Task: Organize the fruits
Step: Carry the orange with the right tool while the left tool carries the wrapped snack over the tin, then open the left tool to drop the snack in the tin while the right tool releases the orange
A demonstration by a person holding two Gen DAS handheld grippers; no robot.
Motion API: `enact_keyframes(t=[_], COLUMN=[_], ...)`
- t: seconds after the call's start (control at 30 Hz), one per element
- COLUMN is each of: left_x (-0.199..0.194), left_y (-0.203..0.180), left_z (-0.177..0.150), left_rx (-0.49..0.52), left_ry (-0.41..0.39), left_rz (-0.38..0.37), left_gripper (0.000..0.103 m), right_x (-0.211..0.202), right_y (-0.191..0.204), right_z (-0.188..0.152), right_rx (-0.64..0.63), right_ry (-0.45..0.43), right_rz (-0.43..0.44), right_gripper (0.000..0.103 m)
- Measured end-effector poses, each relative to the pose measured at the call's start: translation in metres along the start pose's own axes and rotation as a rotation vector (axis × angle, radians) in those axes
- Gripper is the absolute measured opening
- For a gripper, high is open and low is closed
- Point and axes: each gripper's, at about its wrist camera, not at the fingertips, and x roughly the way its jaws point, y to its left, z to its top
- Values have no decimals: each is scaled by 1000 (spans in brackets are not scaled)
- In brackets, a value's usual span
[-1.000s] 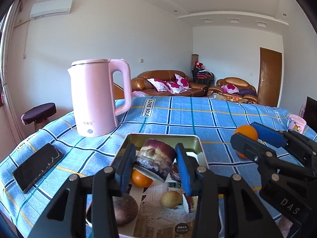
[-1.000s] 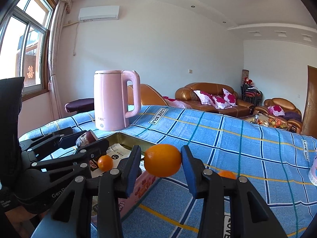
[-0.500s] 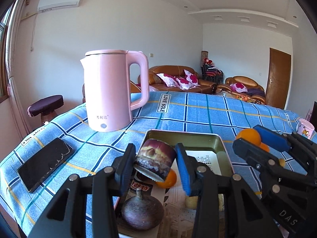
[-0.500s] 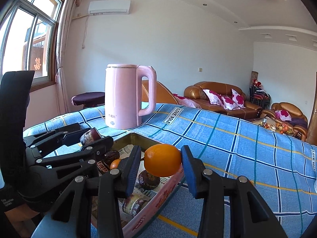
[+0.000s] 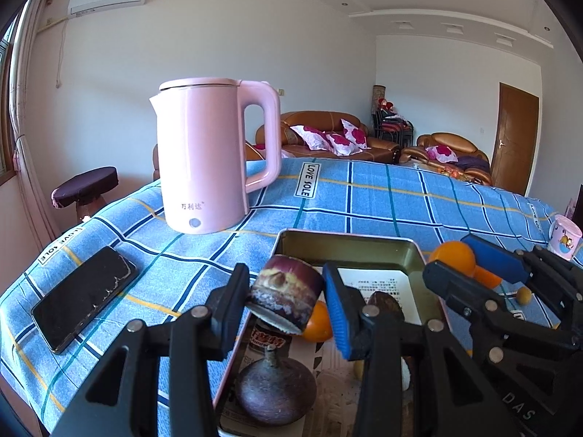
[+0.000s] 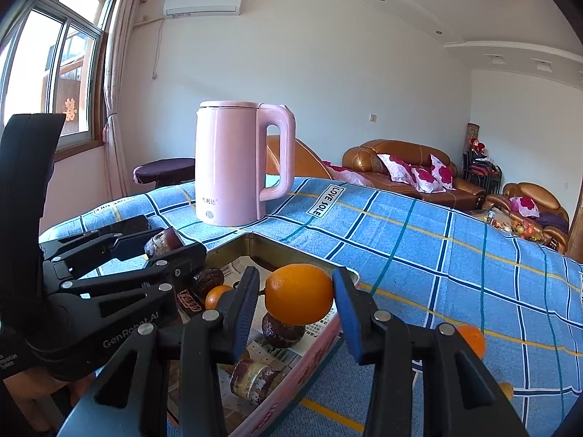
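Both tongs loaded over the tin point(image 5: 349, 245) — left tongs point(image 5: 286, 300) a small can point(image 5: 286, 296), right tongs point(image 6: 296, 300) an orange point(image 6: 298, 298).

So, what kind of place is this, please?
Most likely a home living room: brown leather sofas with floral cushions, a wall air conditioner, and a pink kettle on a table under a blue checked cloth.

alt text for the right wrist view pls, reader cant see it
The right gripper holds an orange above a metal tin of fruit on a blue checked tablecloth. The left gripper, at left, grips a small printed can; a pink kettle stands behind.
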Motion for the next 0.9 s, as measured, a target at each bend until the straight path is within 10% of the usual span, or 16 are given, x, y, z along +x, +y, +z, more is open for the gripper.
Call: enact_keyframes(t=[0.9], left_x=[12], left_y=[0], left_z=[0], left_rx=[20], left_ry=[74], left_rz=[36], left_gripper=[46], right_x=[27], right_y=[6], right_z=[-3], right_rx=[-2], right_ry=[138], right_rz=[40], right_gripper=[45])
